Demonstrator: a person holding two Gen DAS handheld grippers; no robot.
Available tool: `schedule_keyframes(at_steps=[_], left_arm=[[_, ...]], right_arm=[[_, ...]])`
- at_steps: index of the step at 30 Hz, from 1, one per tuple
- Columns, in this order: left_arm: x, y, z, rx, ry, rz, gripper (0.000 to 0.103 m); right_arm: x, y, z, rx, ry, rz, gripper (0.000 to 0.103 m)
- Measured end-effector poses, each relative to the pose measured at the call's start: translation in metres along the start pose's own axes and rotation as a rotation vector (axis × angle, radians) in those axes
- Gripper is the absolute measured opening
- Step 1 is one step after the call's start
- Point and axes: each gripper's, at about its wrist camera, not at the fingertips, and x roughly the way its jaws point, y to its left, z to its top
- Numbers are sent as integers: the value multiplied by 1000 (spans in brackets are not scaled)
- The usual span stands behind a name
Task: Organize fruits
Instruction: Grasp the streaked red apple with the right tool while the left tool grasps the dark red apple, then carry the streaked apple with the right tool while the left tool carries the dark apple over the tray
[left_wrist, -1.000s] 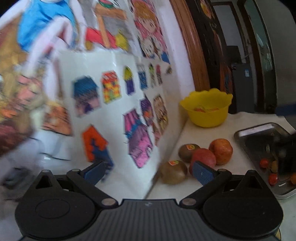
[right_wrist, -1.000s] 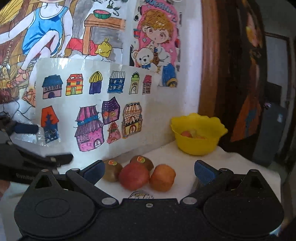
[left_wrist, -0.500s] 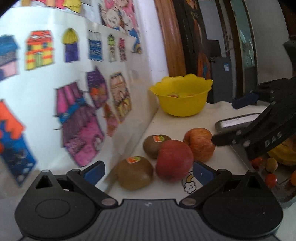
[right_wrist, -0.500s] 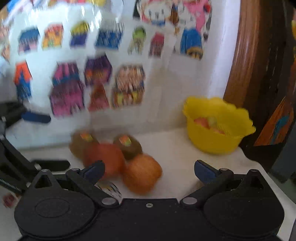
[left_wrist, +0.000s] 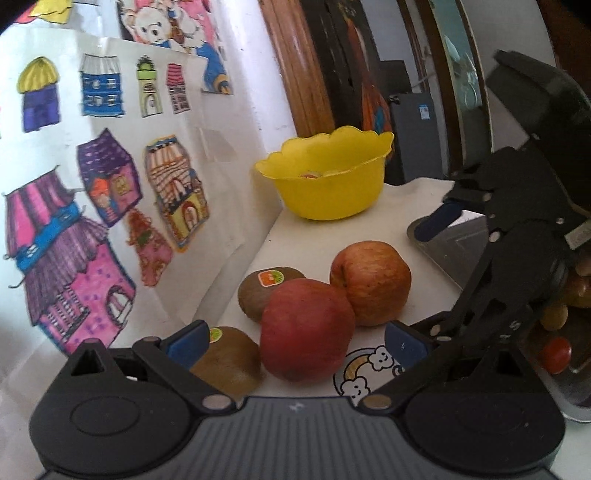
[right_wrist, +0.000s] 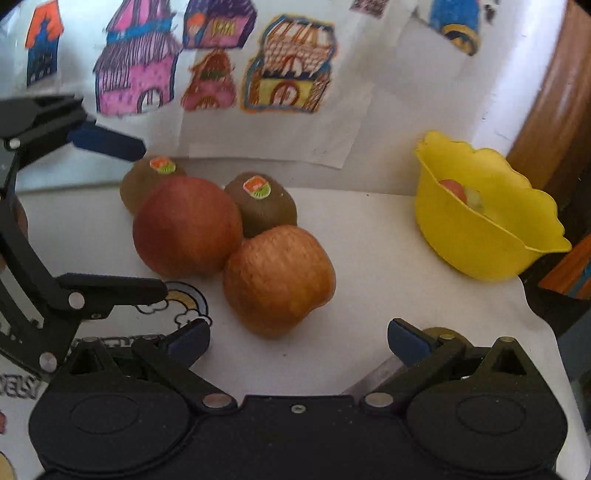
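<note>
Two apples and two kiwis sit bunched on the white table. In the left wrist view my left gripper (left_wrist: 295, 341) is open with the red apple (left_wrist: 306, 328) and near kiwi (left_wrist: 229, 360) between its fingers; the far kiwi (left_wrist: 267, 290) and orange-red apple (left_wrist: 371, 280) lie behind. My right gripper (right_wrist: 299, 341) is open just short of the orange-red apple (right_wrist: 279, 278); the red apple (right_wrist: 186, 225) and both kiwis (right_wrist: 262, 205) (right_wrist: 147, 177) lie beyond. A yellow bowl (left_wrist: 328, 184) (right_wrist: 487, 221) holds some fruit.
A metal tray (left_wrist: 454, 254) with cherry tomatoes (left_wrist: 554, 354) lies on the right, partly hidden by the right gripper's body (left_wrist: 517, 258). A wall with house drawings (left_wrist: 92, 184) stands close behind the fruit. The left gripper's fingers (right_wrist: 107, 142) show at left in the right wrist view.
Both grippers moved forward and down toward the fruit cluster; the fruits loom larger. Both stayed open. The fruits have not moved.
</note>
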Motion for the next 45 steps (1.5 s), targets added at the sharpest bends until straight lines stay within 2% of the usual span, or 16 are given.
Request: schedule_keyframes(at_steps=[7, 16, 19, 22, 23, 25, 27, 32, 39, 45], left_arm=[[9, -1, -3, 21, -6, -8, 101], [12, -1, -7, 64, -10, -24, 91], [14, 0, -6, 72, -12, -36, 85], [18, 0, -6, 76, 3, -56, 74], [20, 0, -6, 78, 17, -60, 67], [24, 0, -6, 77, 41, -56, 64], [24, 2, -6, 63, 34, -48, 60], [22, 3, -7, 38, 38, -53, 58], [13, 9, -6, -80, 61, -116, 58], [-1, 9, -8, -164, 85, -162, 58]], right_arm=[[14, -1, 5, -70, -15, 36, 93], [17, 0, 9, -131, -52, 82, 82], [20, 0, 11, -134, -58, 88, 79], [23, -2, 13, -133, -62, 104, 73], [23, -1, 13, -132, -64, 111, 71], [23, 0, 13, -139, -68, 104, 71], [22, 1, 12, -140, -73, 100, 71], [20, 2, 12, -115, -62, 92, 71], [1, 4, 9, -97, -57, 75, 70], [-34, 9, -3, -71, -81, 71, 71]])
